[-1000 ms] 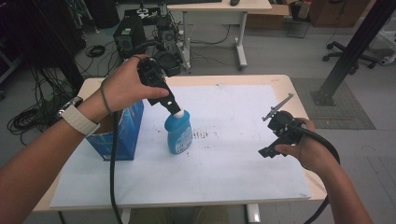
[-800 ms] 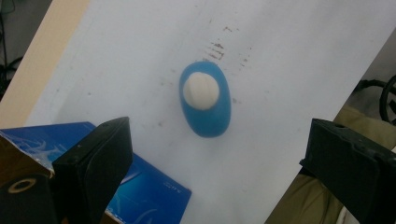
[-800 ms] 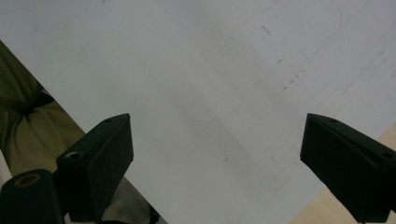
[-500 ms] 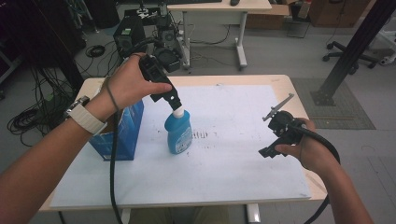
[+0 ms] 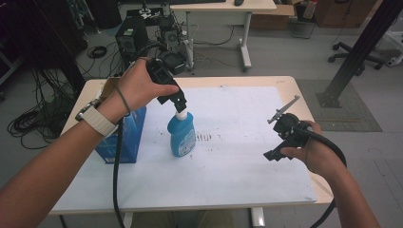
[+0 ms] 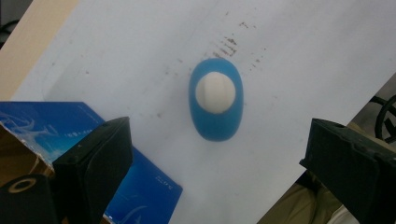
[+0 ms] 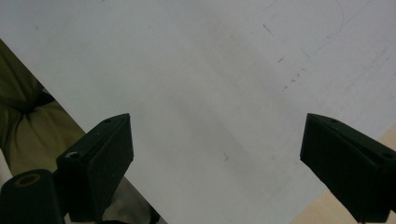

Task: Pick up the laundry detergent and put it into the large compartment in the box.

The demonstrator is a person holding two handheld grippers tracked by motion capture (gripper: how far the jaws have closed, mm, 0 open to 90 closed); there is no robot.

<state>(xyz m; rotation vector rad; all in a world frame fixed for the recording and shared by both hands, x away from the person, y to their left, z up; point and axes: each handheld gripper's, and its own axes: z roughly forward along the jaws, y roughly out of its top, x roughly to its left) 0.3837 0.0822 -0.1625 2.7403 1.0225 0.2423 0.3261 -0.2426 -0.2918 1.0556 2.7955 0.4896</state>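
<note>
High view shows the bottle (image 5: 182,135) standing upright on the table (image 5: 290,84), its long axis vertical and its white cap pointing straight up. The left gripper (image 5: 178,103) hangs directly over that cap, tilted down onto it; in the left gripper view its jaws stand wide apart, with the bottle (image 6: 215,99) seen end-on between them, a blue oval with a round white top, and nothing gripped. Just left of the bottle stands a blue box (image 5: 124,137) of printed card, its top flaps open. Well to the right of the bottle, the right gripper (image 5: 282,134) is held above the sheet (image 5: 237,166), its jaws also wide open and empty. The sheet is white, flat and matt, scuffed with dark marks right of the bottle, and covers most of the pale wooden table. Beyond the bottle, the grey floor carries a black computer (image 5: 130,40), loose cables and a second desk (image 5: 223,5).
</note>
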